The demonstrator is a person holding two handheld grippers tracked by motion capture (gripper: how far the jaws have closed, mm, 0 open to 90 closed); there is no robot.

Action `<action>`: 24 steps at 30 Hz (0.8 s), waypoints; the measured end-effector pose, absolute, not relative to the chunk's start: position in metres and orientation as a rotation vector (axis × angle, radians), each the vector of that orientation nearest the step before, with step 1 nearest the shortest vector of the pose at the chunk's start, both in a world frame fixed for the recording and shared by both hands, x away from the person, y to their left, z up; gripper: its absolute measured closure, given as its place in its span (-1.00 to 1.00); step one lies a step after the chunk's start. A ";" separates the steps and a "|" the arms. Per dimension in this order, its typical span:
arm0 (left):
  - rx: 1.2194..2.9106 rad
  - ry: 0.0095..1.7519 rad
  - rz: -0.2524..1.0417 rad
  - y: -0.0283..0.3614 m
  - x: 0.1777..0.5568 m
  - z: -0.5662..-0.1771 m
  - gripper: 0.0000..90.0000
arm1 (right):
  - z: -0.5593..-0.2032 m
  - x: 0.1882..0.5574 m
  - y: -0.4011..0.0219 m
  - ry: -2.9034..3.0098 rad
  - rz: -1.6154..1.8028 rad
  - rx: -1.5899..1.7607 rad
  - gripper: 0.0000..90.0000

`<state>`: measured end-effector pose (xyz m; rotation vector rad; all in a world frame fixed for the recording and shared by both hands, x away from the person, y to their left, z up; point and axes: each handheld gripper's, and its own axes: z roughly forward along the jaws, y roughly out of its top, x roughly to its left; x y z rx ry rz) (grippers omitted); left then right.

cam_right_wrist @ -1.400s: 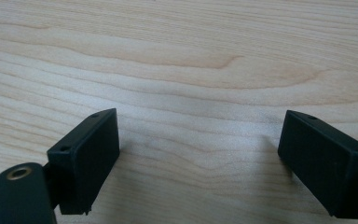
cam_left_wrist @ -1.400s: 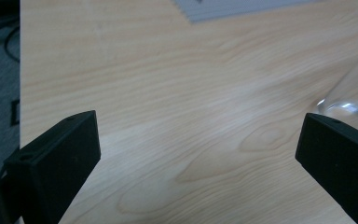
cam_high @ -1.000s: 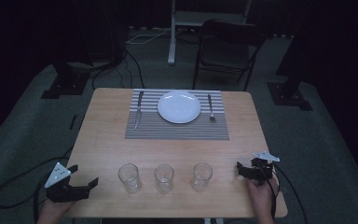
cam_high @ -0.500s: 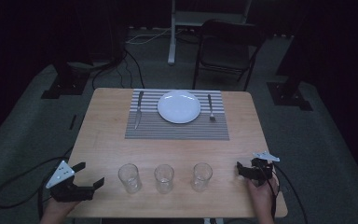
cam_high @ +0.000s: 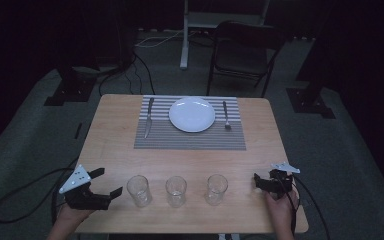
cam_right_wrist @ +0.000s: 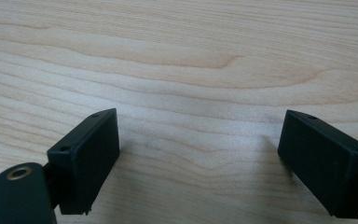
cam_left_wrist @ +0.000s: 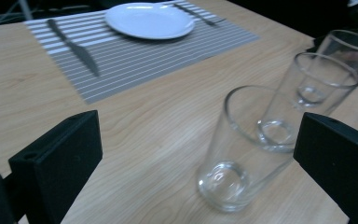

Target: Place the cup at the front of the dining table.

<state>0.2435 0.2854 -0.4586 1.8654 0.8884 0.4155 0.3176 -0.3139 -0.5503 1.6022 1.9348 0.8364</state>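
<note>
Three clear empty glasses stand upright in a row near the table's front edge: the left glass (cam_high: 138, 190) (cam_left_wrist: 242, 149), the middle glass (cam_high: 176, 190) (cam_left_wrist: 319, 86) and the right glass (cam_high: 216, 189) (cam_left_wrist: 352, 46). My left gripper (cam_high: 109, 181) (cam_left_wrist: 198, 128) is open just left of the left glass, its jaws pointing at it from a short gap away. My right gripper (cam_high: 256, 182) (cam_right_wrist: 200, 126) rests open on bare wood to the right of the right glass, with nothing between its jaws.
A grey striped placemat (cam_high: 190, 136) lies at the far middle of the wooden table (cam_high: 115, 145), holding a white plate (cam_high: 192, 114), a knife (cam_high: 148, 117) on its left and a fork (cam_high: 225, 115) on its right. A chair (cam_high: 242, 50) stands beyond the table.
My left gripper has shifted a little to the right, closer to the left glass. The right gripper and the glasses have stayed put.
</note>
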 end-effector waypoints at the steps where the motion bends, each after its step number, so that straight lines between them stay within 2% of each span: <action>1: 1.869 0.886 0.416 0.283 0.245 -0.457 -0.97 | -0.550 0.318 -0.314 1.935 0.836 1.601 -0.73; 24: 1.989 0.714 0.312 0.233 0.265 -0.434 -0.97 | -0.550 0.318 -0.314 1.937 0.835 1.600 -0.73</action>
